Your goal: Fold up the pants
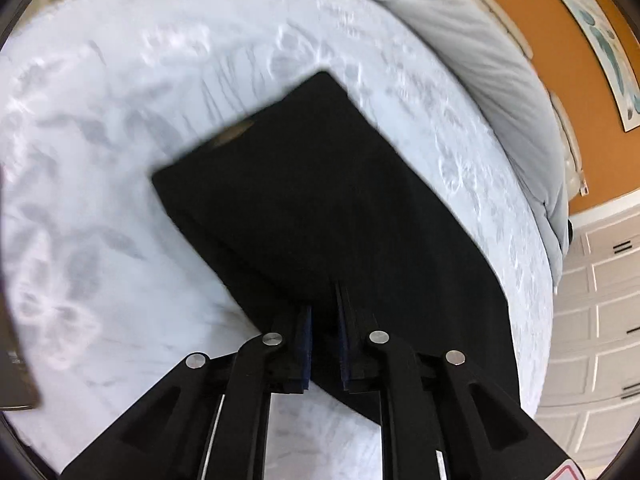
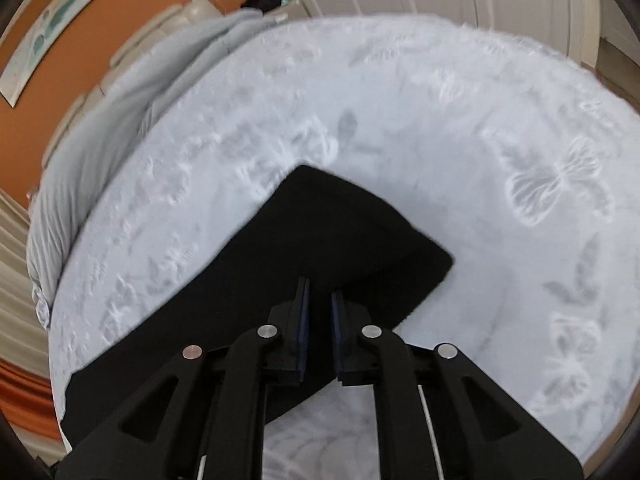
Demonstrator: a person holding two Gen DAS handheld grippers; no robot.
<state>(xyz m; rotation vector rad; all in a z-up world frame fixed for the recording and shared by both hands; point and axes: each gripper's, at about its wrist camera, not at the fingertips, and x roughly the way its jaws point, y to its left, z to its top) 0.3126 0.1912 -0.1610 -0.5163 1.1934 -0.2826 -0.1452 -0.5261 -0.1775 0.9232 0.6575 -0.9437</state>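
The black pants (image 1: 304,200) lie folded into a thick rectangle on the pale bed cover (image 1: 100,208). My left gripper (image 1: 324,304) hovers over their near edge, pointing steeply down. Its pads stand a narrow slit apart and the cloth beneath lies flat, not pinched. In the right wrist view the pants (image 2: 340,232) show a folded corner at the right. My right gripper (image 2: 319,286) sits at the near edge of the top layer. Its jaws are almost together, with black cloth filling the slit between them.
A grey duvet (image 1: 492,80) is bunched along the bed's far side against an orange wall (image 1: 560,12) with a framed picture (image 1: 600,40). White panelled doors (image 1: 600,320) stand beyond the bed's right edge. The butterfly-patterned cover (image 2: 520,200) spreads around the pants.
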